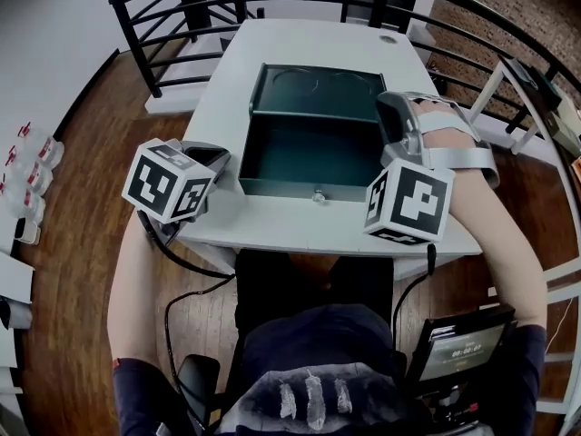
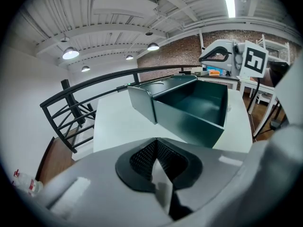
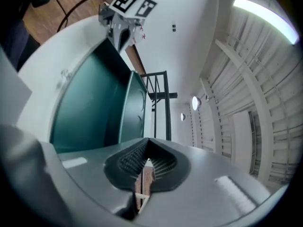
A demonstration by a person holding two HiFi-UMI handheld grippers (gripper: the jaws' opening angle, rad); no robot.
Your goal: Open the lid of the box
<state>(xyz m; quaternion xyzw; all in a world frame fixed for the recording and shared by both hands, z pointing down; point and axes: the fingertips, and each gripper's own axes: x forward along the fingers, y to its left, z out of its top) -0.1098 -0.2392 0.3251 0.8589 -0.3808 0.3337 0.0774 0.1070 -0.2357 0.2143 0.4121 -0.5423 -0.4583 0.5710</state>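
Observation:
A dark green metal box (image 1: 313,153) stands open on the white table (image 1: 272,225). Its lid (image 1: 318,89) lies tipped back on the far side, and a small latch (image 1: 319,195) sits on the front wall. My left gripper (image 1: 218,157) is shut and empty, just left of the box near the table's edge. My right gripper (image 1: 388,107) is also shut and empty, hovering over the box's right wall. In the left gripper view the box (image 2: 189,110) shows its empty inside, with the right gripper (image 2: 222,56) beyond it. The right gripper view looks across the box (image 3: 90,103) to the left gripper (image 3: 120,32).
A black metal railing (image 1: 172,25) runs round the table's far and left sides over a wooden floor. A small round mark (image 1: 388,39) lies on the far table corner. A tablet screen (image 1: 463,343) and a cable (image 1: 182,271) hang near the person's body. Several bottles (image 1: 27,171) stand far left.

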